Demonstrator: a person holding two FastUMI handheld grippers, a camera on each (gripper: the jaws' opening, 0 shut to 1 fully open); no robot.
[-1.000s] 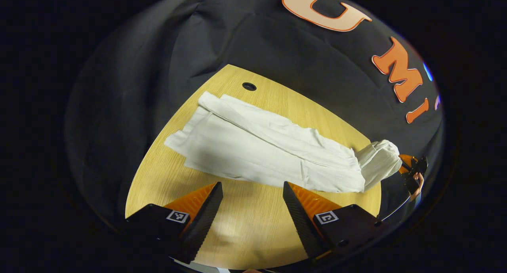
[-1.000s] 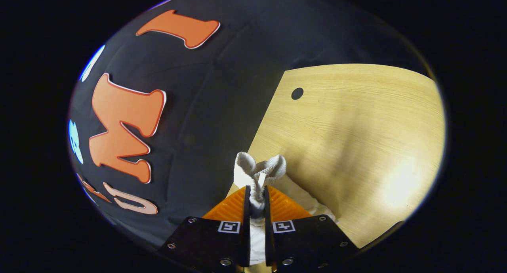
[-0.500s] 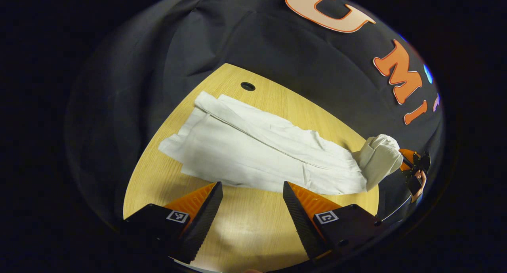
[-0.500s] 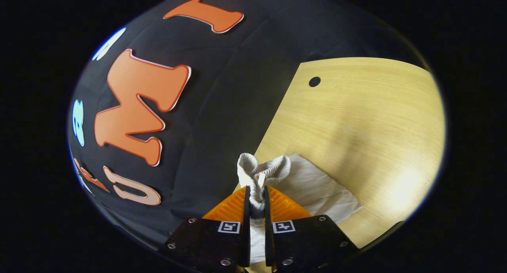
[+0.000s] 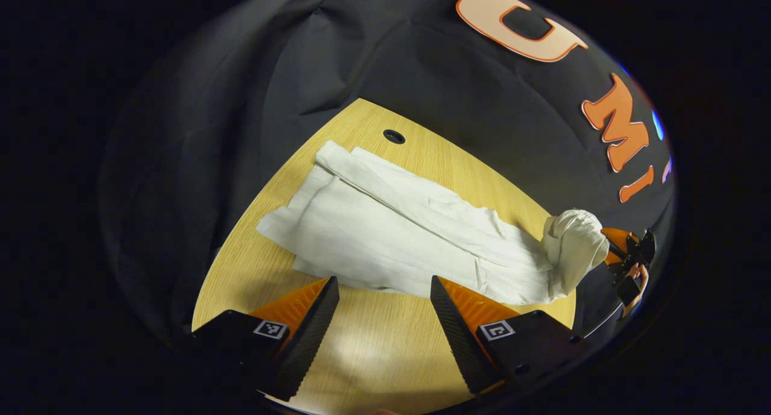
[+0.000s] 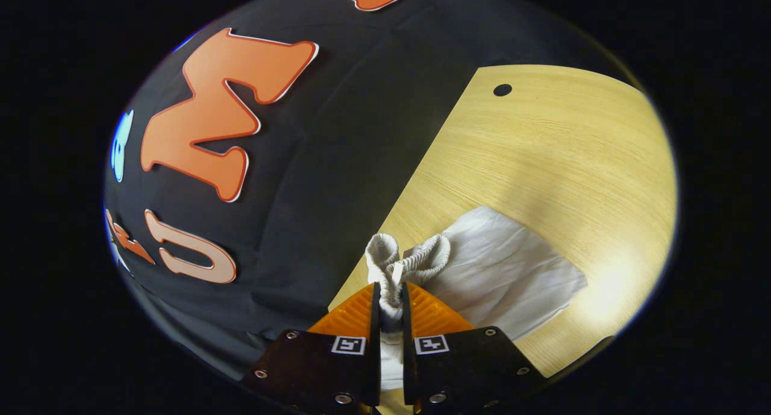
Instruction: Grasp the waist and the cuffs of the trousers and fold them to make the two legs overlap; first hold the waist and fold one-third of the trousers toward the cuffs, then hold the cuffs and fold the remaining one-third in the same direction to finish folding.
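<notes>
White trousers [image 5: 415, 240] x1, R gripper [image 6: 390, 300] pinching waistband.

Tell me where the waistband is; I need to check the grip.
In the right gripper view the waistband is bunched between the right gripper's fingers, lifted above the table's edge. In the left gripper view it sits at the trousers' right end.

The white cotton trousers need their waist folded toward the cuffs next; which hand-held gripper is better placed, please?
Right: the right hand-held gripper already pinches the bunched elastic waist; the left hand-held gripper hovers open.
</notes>
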